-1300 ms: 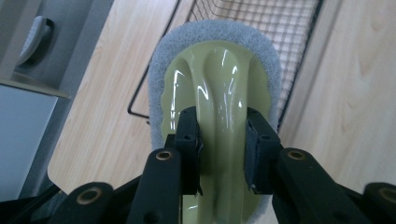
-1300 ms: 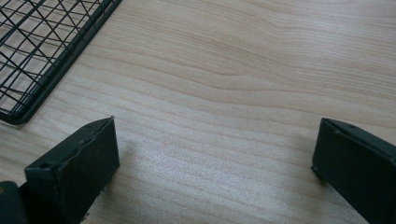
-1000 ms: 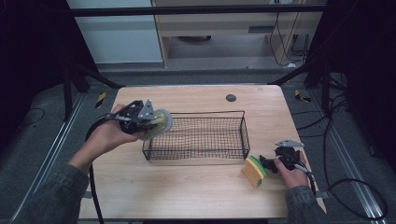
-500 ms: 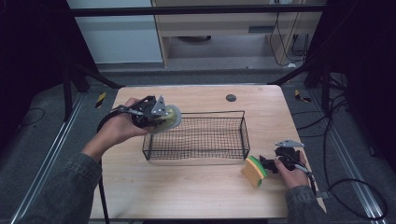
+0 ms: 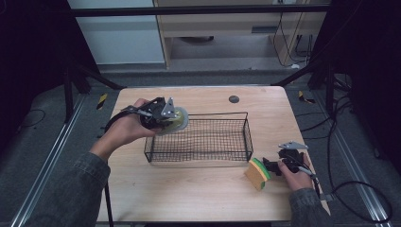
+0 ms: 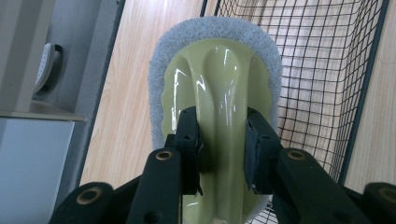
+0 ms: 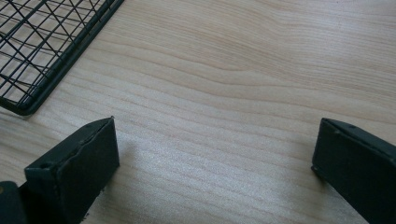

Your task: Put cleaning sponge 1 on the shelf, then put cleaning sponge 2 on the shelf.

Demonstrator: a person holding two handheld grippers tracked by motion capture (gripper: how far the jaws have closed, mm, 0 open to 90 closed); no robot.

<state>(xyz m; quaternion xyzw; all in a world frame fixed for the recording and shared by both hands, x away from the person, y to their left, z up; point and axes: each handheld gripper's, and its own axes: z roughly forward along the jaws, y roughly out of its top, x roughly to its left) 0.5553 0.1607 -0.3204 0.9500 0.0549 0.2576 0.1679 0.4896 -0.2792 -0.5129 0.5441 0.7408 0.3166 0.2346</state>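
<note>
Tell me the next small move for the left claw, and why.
Probably ease the left claw a little farther over the wire basket and lower it before opening. Its jaws are shut on the scrubbing pad by its green handle, and the pad hangs above the basket's left end, near the rim, so releasing now might let it catch the wire.

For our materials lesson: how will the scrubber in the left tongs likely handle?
The scrubber has a glossy moulded handle, so it is probably stiff yet slippery between the left tongs. Its fibrous pad rim looks soft and likely light.
</note>
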